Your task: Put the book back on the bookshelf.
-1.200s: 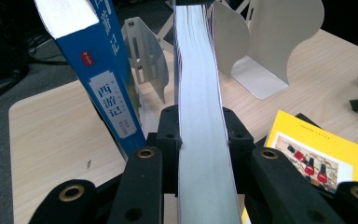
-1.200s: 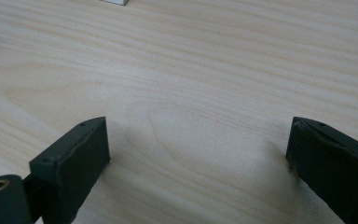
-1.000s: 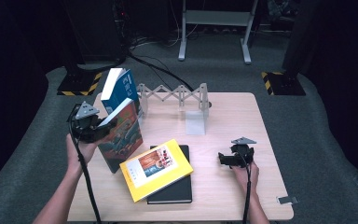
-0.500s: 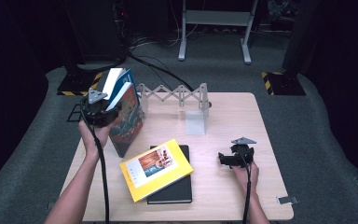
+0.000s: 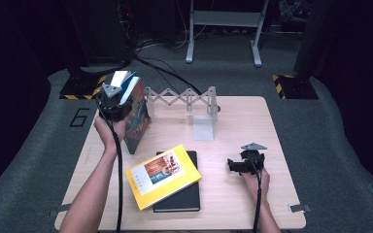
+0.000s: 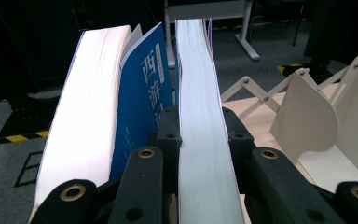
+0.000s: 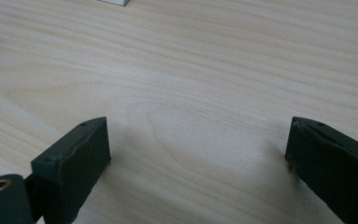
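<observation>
1. My left gripper [image 5: 118,97] clamps two upright books near the far left corner of the tabletop [image 5: 252,126]. One has a picture cover [image 5: 137,116]; the other is a blue book [image 6: 147,107].
2. In the left gripper view, the jaws press on a thick pale page block [image 6: 203,140]; the blue book with white characters stands just to its left, touching it.
3. The white folding book rack [image 5: 184,99] stands along the far edge, just beside the held books. Its compartments hold no book; one white divider plate [image 6: 307,119] rises close to my left jaws.
4. My right gripper [image 5: 240,165] rests near the near right part of the tabletop, jaws spread wide. The right gripper view shows bare wood grain between them.
5. A yellow book [image 5: 162,174] lies flat near the near edge, on top of a black book [image 5: 187,194], between my two forearms.
6. Black cables [image 5: 119,194] trail from each gripper toward the near edge.
</observation>
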### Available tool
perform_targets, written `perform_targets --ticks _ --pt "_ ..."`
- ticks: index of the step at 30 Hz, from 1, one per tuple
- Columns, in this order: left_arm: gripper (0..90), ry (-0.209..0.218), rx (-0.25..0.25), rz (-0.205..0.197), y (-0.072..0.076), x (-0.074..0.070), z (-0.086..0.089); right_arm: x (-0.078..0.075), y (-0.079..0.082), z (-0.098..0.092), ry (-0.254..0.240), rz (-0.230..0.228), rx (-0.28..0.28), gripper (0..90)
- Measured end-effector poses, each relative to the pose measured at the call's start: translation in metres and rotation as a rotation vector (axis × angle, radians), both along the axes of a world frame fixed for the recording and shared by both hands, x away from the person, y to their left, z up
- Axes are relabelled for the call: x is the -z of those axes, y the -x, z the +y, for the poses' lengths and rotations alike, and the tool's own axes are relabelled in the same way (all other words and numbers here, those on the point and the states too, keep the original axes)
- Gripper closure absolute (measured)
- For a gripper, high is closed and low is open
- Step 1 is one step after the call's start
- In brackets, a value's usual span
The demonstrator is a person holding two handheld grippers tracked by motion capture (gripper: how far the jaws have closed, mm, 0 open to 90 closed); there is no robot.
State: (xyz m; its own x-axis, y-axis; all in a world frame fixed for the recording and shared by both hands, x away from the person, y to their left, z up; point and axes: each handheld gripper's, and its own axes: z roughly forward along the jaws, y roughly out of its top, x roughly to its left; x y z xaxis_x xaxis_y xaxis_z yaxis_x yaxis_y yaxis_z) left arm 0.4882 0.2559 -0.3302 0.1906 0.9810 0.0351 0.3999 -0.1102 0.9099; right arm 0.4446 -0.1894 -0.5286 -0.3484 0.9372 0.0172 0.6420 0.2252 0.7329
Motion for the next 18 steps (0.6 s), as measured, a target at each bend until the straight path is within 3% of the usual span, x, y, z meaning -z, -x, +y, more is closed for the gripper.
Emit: perform_targets --ticks 11,18 --pt "73.9 0.022 -0.032 -0.013 -0.022 0.004 -0.006 0.000 0.000 0.000 -0.002 -0.001 0.005 5.7" --pt "73.9 0.013 -0.043 -0.025 -0.033 0.010 -0.012 0.000 0.000 0.000 -0.001 -0.002 0.003 5.7"
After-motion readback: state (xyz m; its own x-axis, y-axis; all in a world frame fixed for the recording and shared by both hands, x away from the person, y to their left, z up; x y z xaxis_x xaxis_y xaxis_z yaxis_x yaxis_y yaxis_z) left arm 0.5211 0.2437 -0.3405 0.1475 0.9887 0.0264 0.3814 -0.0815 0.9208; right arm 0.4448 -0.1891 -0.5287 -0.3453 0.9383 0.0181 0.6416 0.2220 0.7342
